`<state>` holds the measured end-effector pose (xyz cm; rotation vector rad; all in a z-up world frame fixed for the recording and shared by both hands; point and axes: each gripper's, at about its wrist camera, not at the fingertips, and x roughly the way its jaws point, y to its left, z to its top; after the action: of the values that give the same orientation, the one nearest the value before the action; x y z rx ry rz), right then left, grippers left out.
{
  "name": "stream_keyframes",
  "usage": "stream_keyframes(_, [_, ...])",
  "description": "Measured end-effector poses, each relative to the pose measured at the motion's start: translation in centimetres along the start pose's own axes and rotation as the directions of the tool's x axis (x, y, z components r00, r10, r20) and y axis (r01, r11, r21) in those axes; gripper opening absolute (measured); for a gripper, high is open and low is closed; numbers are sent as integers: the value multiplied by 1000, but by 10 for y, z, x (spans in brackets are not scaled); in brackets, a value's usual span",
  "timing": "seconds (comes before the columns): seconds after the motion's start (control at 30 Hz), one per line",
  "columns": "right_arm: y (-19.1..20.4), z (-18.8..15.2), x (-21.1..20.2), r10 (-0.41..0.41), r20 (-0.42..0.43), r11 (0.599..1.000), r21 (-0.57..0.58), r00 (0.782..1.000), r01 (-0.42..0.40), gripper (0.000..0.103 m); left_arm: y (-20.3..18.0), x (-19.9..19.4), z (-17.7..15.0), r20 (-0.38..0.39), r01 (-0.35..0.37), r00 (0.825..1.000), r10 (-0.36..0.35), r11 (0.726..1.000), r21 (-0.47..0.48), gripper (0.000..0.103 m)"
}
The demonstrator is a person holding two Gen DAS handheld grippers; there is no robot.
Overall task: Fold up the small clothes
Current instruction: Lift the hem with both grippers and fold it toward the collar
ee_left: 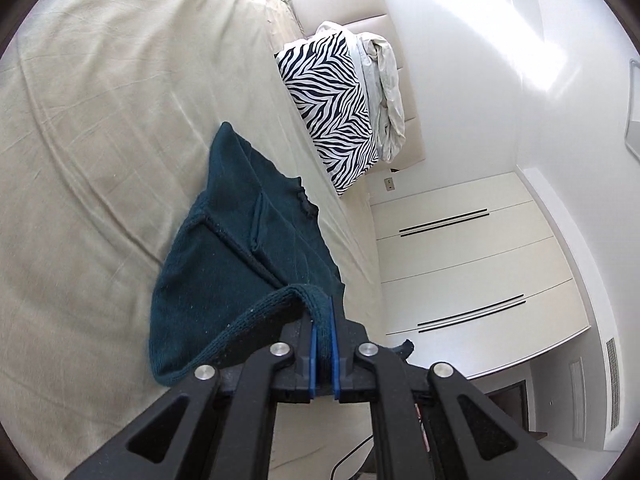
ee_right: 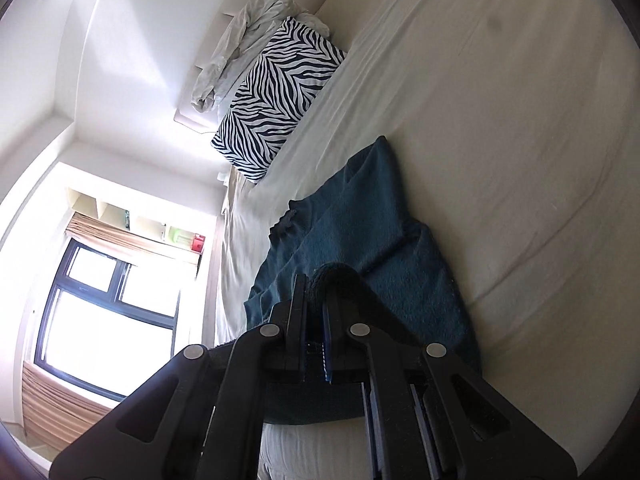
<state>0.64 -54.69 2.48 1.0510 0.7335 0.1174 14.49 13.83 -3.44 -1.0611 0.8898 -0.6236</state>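
right gripper (ee_right: 316,292): jaws closed on ribbed edge of teal knit garment (ee_right: 372,236) | garment lies spread on cream bed sheet (ee_right: 500,120), reaching toward 12 o'clock | zebra pillow (ee_right: 276,96) at 11 o'clock, crumpled white cloth (ee_right: 240,44) just beside it | window (ee_right: 104,312) at 9 o'clock

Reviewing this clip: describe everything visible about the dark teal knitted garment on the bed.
The dark teal knitted garment looks like soft wool with raised seams and a thick ribbed hem. It lies mostly spread on the cream bedsheet, its far end towards the zebra-striped cushion. The near hem is lifted: the left claw is shut on one part of it and the right claw on another. Fabric partly folds over itself, showing creases. Its exact type is unclear.
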Motion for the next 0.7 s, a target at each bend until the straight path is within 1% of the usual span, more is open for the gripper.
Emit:
stream_keyframes(0.1, [3, 32, 32, -19, 9, 1000, 6, 1000, 19, 5, 5, 27, 30, 4, 5, 1000, -5, 1000, -24, 6])
stream_keyframes(0.2, [2, 60, 69, -54, 8, 999, 4, 999, 54, 5, 11, 52, 58, 8, -16, 1000, 16, 999, -34, 6])
stream_keyframes(0.3, [-4, 84, 103, -83, 4, 996, 18, 997, 83, 5, 13, 74, 83, 11, -39, 999, 39, 999, -26, 6])
stream_keyframes(0.4, [-10, 106, 134, -95, 9, 995, 36, 995, 95, 5, 15, 93, 107, 14, -62, 998, 62, 998, -11, 6])
stream_keyframes(0.57, [-20, 137, 184, -124, 14, 991, 60, 992, 123, 5, 27, 128, 139, 17, -114, 993, 114, 994, -1, 7])
stream_keyframes(0.63, [-25, 148, 205, -143, 3, 987, 70, 990, 143, 7, 34, 141, 148, 20, -134, 991, 134, 991, -2, 7])
stream_keyframes(0.7, [-34, 155, 225, -168, -8, 981, 96, 986, 168, 8, 42, 152, 154, 13, -172, 985, 171, 985, 12, 8])
